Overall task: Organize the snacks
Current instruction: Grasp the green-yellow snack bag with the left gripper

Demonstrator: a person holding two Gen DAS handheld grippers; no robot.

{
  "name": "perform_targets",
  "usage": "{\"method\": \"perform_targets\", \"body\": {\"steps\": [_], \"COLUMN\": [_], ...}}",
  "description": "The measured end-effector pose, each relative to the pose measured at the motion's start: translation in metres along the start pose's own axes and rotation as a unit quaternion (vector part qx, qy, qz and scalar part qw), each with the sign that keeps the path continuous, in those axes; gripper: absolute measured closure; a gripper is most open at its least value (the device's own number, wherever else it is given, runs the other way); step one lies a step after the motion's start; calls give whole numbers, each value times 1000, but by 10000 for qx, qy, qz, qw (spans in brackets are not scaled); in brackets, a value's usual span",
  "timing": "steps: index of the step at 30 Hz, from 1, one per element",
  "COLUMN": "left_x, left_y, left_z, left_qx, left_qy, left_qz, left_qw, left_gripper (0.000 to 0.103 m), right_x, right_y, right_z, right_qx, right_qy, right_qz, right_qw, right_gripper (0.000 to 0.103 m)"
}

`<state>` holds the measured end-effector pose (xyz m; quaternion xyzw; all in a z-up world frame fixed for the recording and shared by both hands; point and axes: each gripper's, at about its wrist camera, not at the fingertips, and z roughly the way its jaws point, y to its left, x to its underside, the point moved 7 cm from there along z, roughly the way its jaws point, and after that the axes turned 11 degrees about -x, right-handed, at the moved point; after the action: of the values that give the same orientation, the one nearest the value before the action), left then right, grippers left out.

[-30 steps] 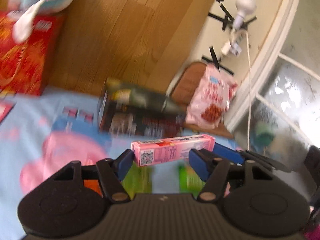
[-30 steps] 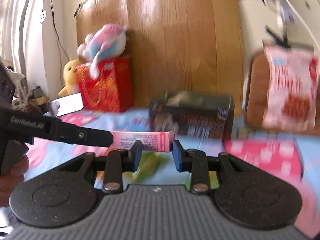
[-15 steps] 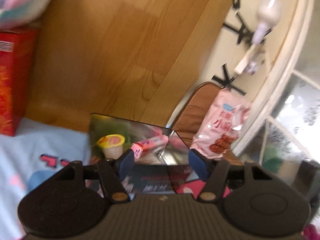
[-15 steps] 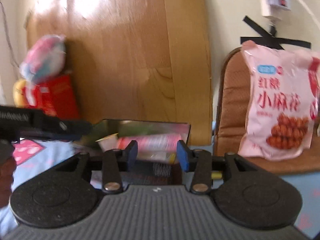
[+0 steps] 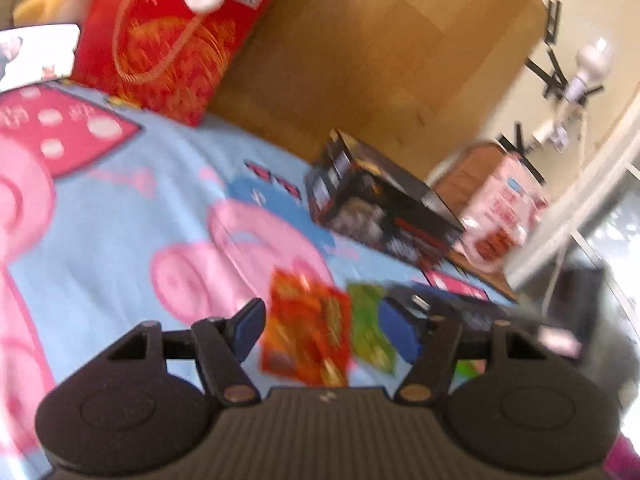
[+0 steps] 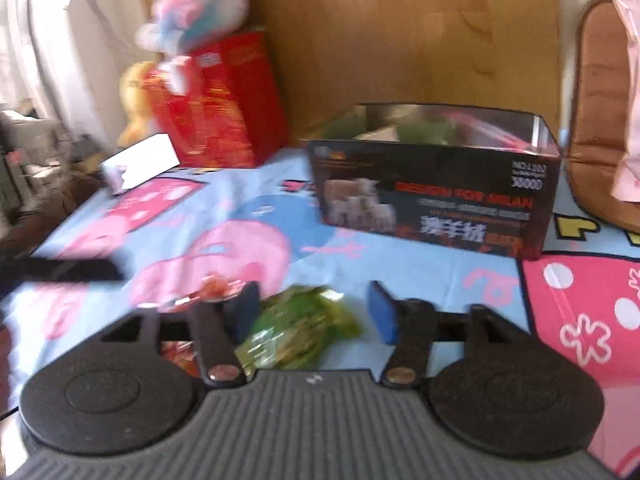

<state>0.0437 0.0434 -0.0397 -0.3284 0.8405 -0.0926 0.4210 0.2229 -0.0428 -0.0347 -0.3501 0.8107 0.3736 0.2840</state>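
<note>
My left gripper hung low over the blue cartoon sheet, its jaws spread with nothing pinched; an orange-red snack packet lay on the sheet in the gap, lower centre of the left wrist view. A green snack packet lay just to its right, partly hidden by the blue pad of the other tool. The black box sat right of centre against the wooden headboard, a red gift bag at upper left.

In the right wrist view my right gripper stood wide apart, its jaws having just been opening, gripping nothing. The green snack packet lay on the sheet between them, nearer the left pad; whether it touched I could not tell. The black box, open-topped, sat at upper right with items blurred inside. The pink snack bag leaned at the far right edge.
</note>
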Motion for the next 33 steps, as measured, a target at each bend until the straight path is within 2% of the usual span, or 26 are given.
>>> {"method": "perform_targets", "body": {"steps": [1,2,3,4,5,7,9,10,14,17,20,22,24,26,28,30,31,33], "left_x": [5,11,16,21,29,32,34,35,41,50,64,75,80,79,78,75,76,78], "left_y": [-4,-9,-12,-13,-11,-13,-14,-14,-19,-29,-40,-43,-44,-48,-47,-47,-48,-55], "left_z": [2,5,9,16,19,18,17,18,11,1,-5,-1,2,2,3,5,5,9], "left_qx": [14,-6,-50,-125,-175,-164,-55,20,169,353,500,543,580,501,501,587,685,839], "left_qy": [40,95,166,274,331,171,204,246,364,467,593,773,682,628,626,667,717,822], "left_qz": [107,227,319,401,434,514,469,427,365,391,463,411,323,355,253,122,88,50], "left_qw": [9999,9997,9993,9987,9984,9984,9987,9988,9985,9975,9959,9947,9955,9961,9965,9960,9950,9931], "left_gripper": [40,40,41,42,44,44,44,44,44,44,43,42,39,38,38,41,43,43], "right_x": [2,5,9,13,19,34,54,62,90,95,91,93,94,96,97,97,97,96], "right_y": [-9,-14,-14,-9,-3,8,16,19,29,28,28,28,36,45,48,45,41,34], "right_z": [9,14,13,7,1,-20,-45,-55,-81,-85,-82,-84,-83,-77,-78,-83,-86,-93], "right_qx": [-49,-213,-470,-682,-768,-717,-814,-817,-651,-635,-712,-799,-818,-559,-557,-670,-677,-629], "right_qy": [145,300,261,323,353,285,136,54,-224,-407,-412,-376,-392,-320,-392,-465,-523,-664], "right_qz": [187,428,665,719,663,542,734,794,871,956,935,907,651,275,166,300,404,561], "right_qw": [9997,9984,9963,9946,9942,9955,9939,9935,9938,9926,9922,9920,9937,9975,9975,9962,9955,9942], "right_gripper": [40,55,69,79,80,84,87,92,92,91,87,74,67,70,79,82,93,93]}}
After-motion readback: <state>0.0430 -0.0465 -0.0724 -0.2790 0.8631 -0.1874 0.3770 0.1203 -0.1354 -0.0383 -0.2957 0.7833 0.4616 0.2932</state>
